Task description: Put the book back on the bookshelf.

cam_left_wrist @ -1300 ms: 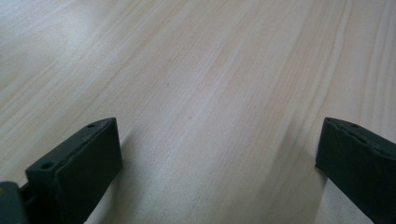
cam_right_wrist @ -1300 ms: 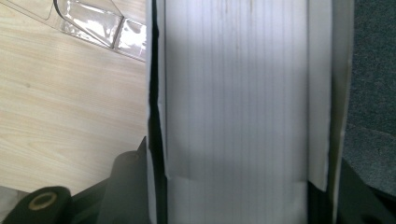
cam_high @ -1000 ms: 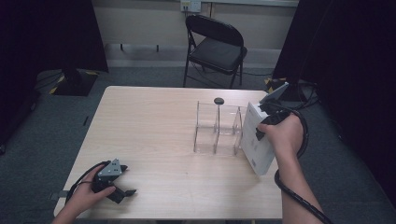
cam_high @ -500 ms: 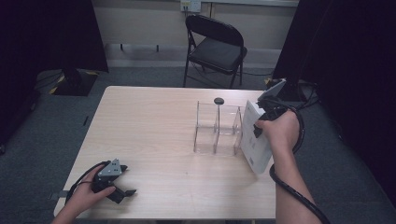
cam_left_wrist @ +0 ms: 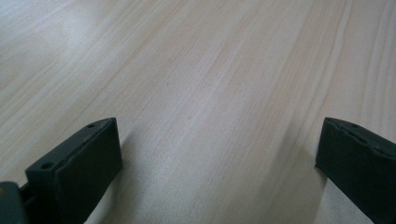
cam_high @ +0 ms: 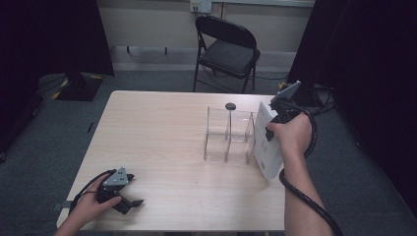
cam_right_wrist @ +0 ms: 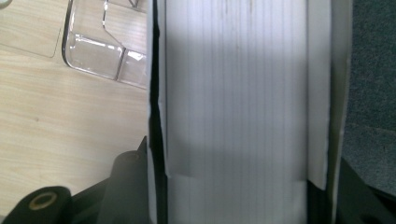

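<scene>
One white box [cam_high: 266, 142] stands on edge at the table's [cam_high: 162, 137] right rim, just beside the clear divider rack [cam_high: 229, 135], its long axis running away from you. Your right gripper [cam_high: 275, 125] clamps it from above; your left gripper [cam_high: 129, 201] rests wide apart.

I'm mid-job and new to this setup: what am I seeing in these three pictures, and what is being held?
A person works at a pale wooden table, a hand-held two-jaw tool in each hand. The high view looks down from above; each of the other two pictures comes from a camera riding on one tool. The left tool rests near the table's front edge, jaws apart over bare wood. The right tool clamps a white book-like box, held upright beside a clear plastic divided rack. A small black round object lies behind the rack.
</scene>
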